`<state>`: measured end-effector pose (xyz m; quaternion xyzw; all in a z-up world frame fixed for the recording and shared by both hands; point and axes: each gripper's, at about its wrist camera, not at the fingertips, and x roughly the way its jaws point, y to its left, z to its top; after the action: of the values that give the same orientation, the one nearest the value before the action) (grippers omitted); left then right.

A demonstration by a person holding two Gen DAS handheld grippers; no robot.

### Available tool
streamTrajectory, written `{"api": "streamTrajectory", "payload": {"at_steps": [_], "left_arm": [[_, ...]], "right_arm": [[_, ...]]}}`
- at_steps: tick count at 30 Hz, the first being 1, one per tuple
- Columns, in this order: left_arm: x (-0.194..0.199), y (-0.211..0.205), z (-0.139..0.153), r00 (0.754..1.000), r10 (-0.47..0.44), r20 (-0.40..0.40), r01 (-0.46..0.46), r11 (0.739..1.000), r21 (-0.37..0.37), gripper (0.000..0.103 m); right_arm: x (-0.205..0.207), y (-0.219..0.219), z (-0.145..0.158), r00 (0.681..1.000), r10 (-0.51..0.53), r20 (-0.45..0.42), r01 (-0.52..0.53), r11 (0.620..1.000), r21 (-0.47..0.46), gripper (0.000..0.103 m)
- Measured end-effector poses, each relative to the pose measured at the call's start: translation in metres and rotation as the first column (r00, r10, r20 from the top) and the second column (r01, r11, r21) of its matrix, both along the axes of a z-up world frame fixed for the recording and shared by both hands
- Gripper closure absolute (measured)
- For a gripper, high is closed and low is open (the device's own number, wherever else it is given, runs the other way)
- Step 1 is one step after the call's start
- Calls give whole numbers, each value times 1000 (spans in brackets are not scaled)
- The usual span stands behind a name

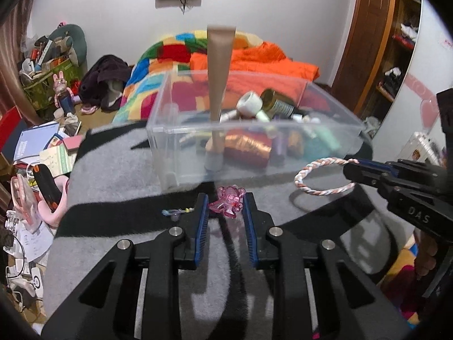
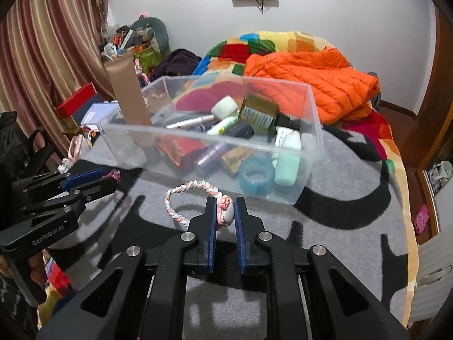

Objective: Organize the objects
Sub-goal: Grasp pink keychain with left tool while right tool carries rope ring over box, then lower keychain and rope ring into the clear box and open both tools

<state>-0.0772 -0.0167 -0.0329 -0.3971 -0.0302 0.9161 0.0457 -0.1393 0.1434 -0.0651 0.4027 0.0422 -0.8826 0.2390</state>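
Right now the pink clear charm [image 1: 228,204] sits pinched between the blue pads of the left gripper [image 1: 226,206], lifted just off the grey-and-black blanket [image 1: 119,175], directly in front of the clear plastic bin [image 1: 334,127]. Jaws narrowly spaced, both pads pressing on the charm's sides. Over at the right gripper [image 2: 225,212], the jaws are clamped tight on the decorated knot of a braided pastel hair tie [image 2: 181,195], its loop hanging out to the gripper's left side, also just in front of the bin and clear of the blanket. From the left wrist view the loop [image 1: 320,175] floats near the bin's front right corner.

Inside the bin: a tall brown tube [image 1: 219,79] standing on its cap at the left end, a roll of clear tape [image 2: 256,177] and a mint bottle [image 2: 288,164] at the right front, a green-labelled bottle [image 2: 259,114] on top of the pile. Behind the bin, an orange puffer jacket [image 2: 314,85] lies on a patchwork quilt [image 2: 254,45].
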Motion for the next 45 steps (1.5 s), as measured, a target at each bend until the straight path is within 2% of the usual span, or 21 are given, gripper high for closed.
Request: {"api": "streamTrajectory", "payload": {"at_steps": [10, 18, 27, 38, 45], "left_arm": [[2, 4, 47, 992, -9, -122, 13, 1000, 27, 79], [-20, 12, 66, 985, -9, -170, 18, 999, 47, 79], [-59, 25, 62, 988, -24, -156, 34, 997, 63, 79], [-91, 29, 30, 998, -35, -45, 39, 994, 98, 79], [-75, 34, 42, 994, -57, -94, 64, 995, 72, 79]], "right_arm": [[-2, 3, 35, 996, -20, -84, 16, 999, -48, 92], [-24, 6, 53, 992, -59, -114, 49, 995, -89, 92], [-56, 2, 31, 995, -85, -53, 82, 995, -58, 92], [-72, -1, 11, 997, -81, 16, 81, 996, -32, 92], [-64, 0, 20, 998, -66, -2, 66, 997, -35, 92]]}}
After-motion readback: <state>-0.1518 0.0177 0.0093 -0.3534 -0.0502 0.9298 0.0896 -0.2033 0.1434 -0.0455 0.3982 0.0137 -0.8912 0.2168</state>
